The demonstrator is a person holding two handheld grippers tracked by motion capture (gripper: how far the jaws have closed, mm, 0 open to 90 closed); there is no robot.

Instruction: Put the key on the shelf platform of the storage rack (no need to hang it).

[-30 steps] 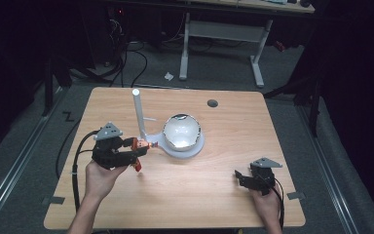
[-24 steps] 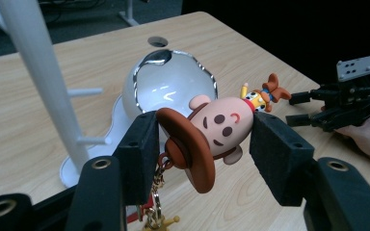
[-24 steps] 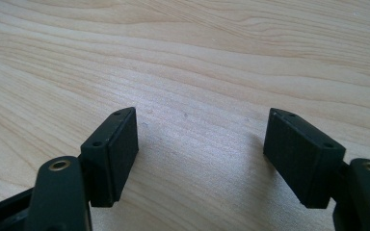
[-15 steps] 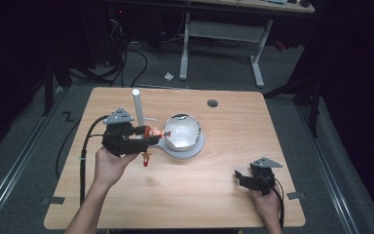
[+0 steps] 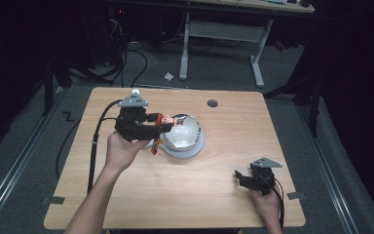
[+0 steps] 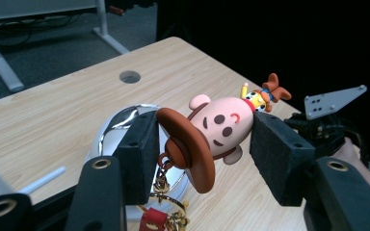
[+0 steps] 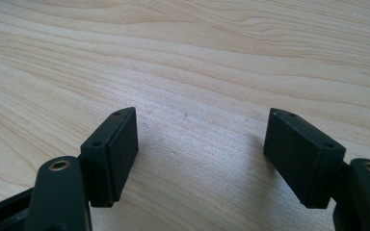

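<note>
Where the high view looks down on the wooden counter (image 5: 126,204), the left gripper (image 5: 161,127) is held above the counter just beside a shiny silver bowl (image 5: 184,131), on the bowl's left. Its fingers are clamped on a small toy figure keychain (image 5: 165,120), which sits at the bowl's left rim, with a red tag (image 5: 154,147) hanging below it. The bowl rests on a pale round base (image 5: 195,150) near the middle of the counter. The right gripper (image 5: 239,176) is well apart from the bowl, toward the counter's near right corner, low over the wood. A dark round hole (image 5: 212,103) lies in the counter beyond the bowl.

Along the left gripper view, the two black fingers (image 6: 139,154) press on the toy figure keychain (image 6: 217,127) from both sides: one on its wide brown hat, the other on the far end of its pink body. A gold ring and chain (image 6: 166,195) hang from the hat down to the red tag (image 6: 152,224). The silver bowl (image 6: 118,130) is right behind and beneath the toy. Past the toy, the right gripper (image 6: 313,126) shows near the counter's edge.

From the right gripper view, its fingers (image 7: 118,154) stand wide apart with nothing but bare counter (image 7: 197,57) between them.
</note>
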